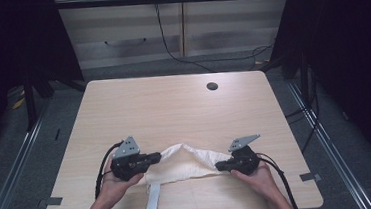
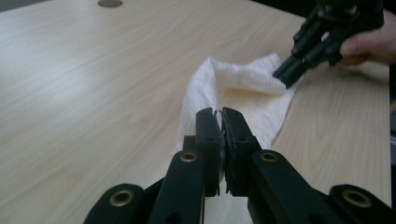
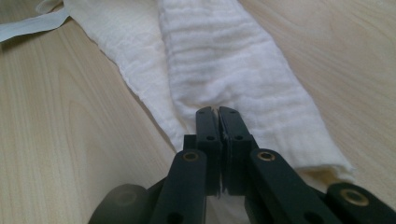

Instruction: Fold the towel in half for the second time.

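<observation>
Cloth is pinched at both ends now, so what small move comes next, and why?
Probably carry the left tool toward the right tool to fold the cloth over. Both tools are shut on its ends, and it arches loosely above the table.

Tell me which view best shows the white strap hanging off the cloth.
The high view: the strap runs its whole length from the white cloth toward the table's near edge. The right gripper view catches a short piece at its top left.
</observation>
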Demonstrator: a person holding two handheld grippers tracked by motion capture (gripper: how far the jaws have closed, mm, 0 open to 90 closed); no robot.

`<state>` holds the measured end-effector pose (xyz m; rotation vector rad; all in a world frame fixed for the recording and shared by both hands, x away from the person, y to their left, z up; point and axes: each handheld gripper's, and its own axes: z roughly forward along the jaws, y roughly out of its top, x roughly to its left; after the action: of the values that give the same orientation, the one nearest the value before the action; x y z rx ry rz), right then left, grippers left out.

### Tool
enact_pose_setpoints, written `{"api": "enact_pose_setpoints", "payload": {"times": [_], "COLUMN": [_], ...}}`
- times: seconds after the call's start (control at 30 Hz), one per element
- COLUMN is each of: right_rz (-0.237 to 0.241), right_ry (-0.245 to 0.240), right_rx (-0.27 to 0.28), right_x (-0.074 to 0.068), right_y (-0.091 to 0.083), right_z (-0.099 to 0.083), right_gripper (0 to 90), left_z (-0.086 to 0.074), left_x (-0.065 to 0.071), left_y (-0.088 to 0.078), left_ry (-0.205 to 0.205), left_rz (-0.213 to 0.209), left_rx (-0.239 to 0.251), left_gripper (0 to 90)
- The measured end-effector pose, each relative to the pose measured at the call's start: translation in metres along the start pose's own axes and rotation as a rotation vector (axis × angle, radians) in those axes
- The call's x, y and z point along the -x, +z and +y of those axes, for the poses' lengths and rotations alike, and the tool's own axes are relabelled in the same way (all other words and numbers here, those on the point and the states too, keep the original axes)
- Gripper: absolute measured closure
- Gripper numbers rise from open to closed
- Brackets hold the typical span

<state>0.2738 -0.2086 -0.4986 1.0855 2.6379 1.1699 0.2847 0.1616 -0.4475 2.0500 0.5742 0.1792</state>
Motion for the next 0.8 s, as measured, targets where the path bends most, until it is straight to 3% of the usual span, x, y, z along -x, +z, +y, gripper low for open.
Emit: {"api": "enact_pose_setpoints", "payload": {"times": [0.2, 0.47, 0.5, 0.63, 0.8], "right_rz": [0.001, -0.023, -0.026, -0.080, -0.117], "right_ry": [0.000, -0.018, -0.015, -0.053, -0.043], "right_rx": [0.003, 0.004, 0.006, -0.031, -0.010], "right_x": [0.000, -0.003, -0.003, -0.010, -0.011], "right_y": [0.000, 0.000, 0.000, -0.005, -0.013], "right_z": [0.000, 0.000, -0.001, -0.001, -0.009], "right_gripper": [88.1, 88.1, 88.1, 88.2, 88.4], "left_z": [-0.026, -0.049, -0.049, -0.052, -0.052], "left_x": [0.006, 0.012, 0.010, 0.010, 0.010], "left_y": [0.010, 0.024, 0.023, 0.021, 0.022], "left_ry": [-0.007, 0.024, 0.005, 0.000, -0.011], "left_rz": [-0.007, -0.025, -0.027, -0.013, -0.010], "left_rx": [-0.089, -0.196, -0.189, -0.181, -0.174], "left_gripper": [86.3, 86.1, 86.1, 86.1, 86.2]}}
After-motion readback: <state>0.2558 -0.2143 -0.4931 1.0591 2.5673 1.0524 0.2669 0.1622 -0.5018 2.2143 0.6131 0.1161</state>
